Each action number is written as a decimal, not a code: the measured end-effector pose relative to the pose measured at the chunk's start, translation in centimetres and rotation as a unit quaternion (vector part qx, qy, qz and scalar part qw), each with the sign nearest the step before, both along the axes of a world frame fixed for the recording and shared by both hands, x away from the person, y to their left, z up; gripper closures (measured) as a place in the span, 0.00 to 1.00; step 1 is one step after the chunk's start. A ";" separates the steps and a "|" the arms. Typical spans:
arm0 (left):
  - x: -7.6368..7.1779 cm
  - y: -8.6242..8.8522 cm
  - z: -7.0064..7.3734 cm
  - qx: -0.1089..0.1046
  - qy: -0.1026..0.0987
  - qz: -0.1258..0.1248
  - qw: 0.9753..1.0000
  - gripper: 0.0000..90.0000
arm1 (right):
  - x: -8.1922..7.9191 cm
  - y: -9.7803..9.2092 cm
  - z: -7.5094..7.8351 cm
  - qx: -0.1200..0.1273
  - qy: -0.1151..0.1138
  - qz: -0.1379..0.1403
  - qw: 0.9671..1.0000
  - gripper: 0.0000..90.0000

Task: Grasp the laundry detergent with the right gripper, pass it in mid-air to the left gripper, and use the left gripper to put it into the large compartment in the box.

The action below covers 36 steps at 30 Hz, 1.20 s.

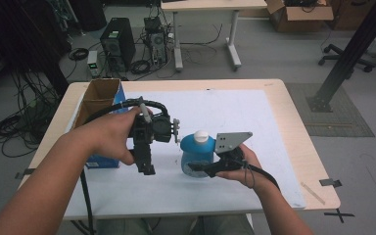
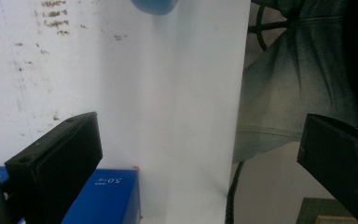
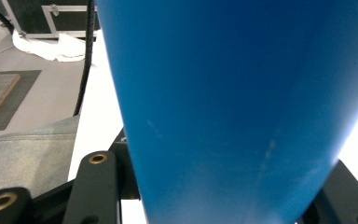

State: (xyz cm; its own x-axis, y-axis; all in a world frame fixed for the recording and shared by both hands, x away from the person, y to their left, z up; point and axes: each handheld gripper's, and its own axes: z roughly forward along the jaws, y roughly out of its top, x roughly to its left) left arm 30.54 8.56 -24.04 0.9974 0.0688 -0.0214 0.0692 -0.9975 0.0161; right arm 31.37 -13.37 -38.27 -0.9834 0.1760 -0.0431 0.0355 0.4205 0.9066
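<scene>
Grasp looks done, transport not: right gripper [image 1: 196,169] has its jaws clamped on the lower body of the blue bottle [image 1: 197,152], white cap [image 1: 201,135] on, bottle upright mid-table on the white mat [image 1: 254,127]. Can't tell if it's lifted or resting. Left gripper [image 1: 147,164] hangs above the mat beside the blue carton [image 1: 108,95], jaws wide apart, holding nothing.
</scene>
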 end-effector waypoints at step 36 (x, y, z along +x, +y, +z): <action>0.5 -1.7 -0.3 -0.007 0.002 -0.012 1.000 0.00 | 0.1 4.3 -1.6 -0.022 0.013 0.043 0.999 0.50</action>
State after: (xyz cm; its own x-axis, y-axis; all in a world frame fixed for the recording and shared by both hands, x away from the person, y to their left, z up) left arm 31.02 6.89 -24.30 0.9987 0.0439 -0.0271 0.0447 -0.9985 0.0305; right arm 31.42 -9.03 -39.87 -0.9957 0.0891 -0.0242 0.0198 0.4627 0.8863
